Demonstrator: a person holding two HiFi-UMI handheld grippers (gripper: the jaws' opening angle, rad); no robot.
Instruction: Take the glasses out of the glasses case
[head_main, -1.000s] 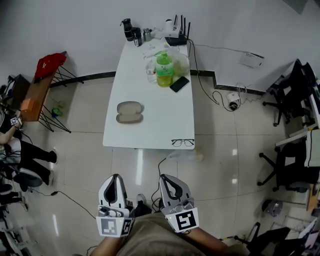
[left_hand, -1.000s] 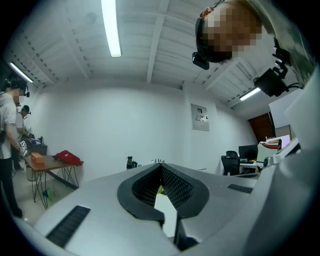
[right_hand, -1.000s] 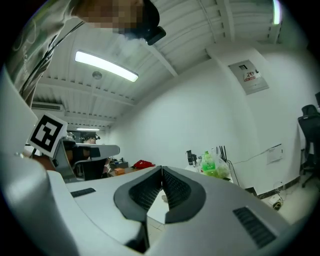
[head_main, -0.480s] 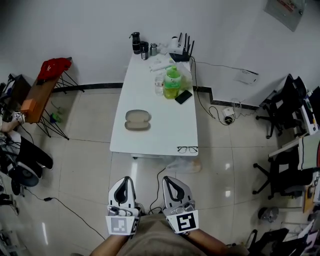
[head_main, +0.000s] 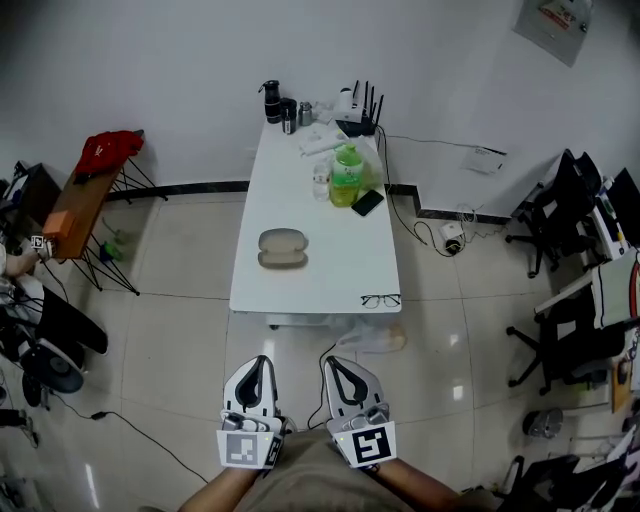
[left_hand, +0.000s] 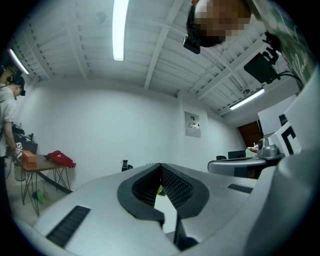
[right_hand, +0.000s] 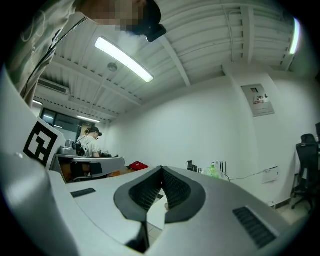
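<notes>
A beige glasses case (head_main: 282, 248) lies on the white table (head_main: 330, 270), left of its middle, and looks open with two halves showing. Black-framed glasses (head_main: 381, 299) lie apart from it at the table's front right corner. Both grippers hang low by my body, well short of the table. My left gripper (head_main: 257, 366) and right gripper (head_main: 336, 366) are shut, with nothing between their jaws. In the left gripper view the gripper (left_hand: 161, 166) points toward the far wall. The right gripper (right_hand: 161, 169) points the same way in the right gripper view.
A green bottle (head_main: 347, 175), a dark phone (head_main: 367, 203), a router (head_main: 358, 114) and dark flasks (head_main: 272, 101) crowd the table's far end. A side rack with red cloth (head_main: 103, 153) stands left, office chairs (head_main: 562, 205) right. Cables and a plastic bag (head_main: 372, 336) lie on the tiled floor.
The head view has shifted, so the table now sits further right and higher in frame. Both grippers stay shut near my body, the left one slightly further right.
</notes>
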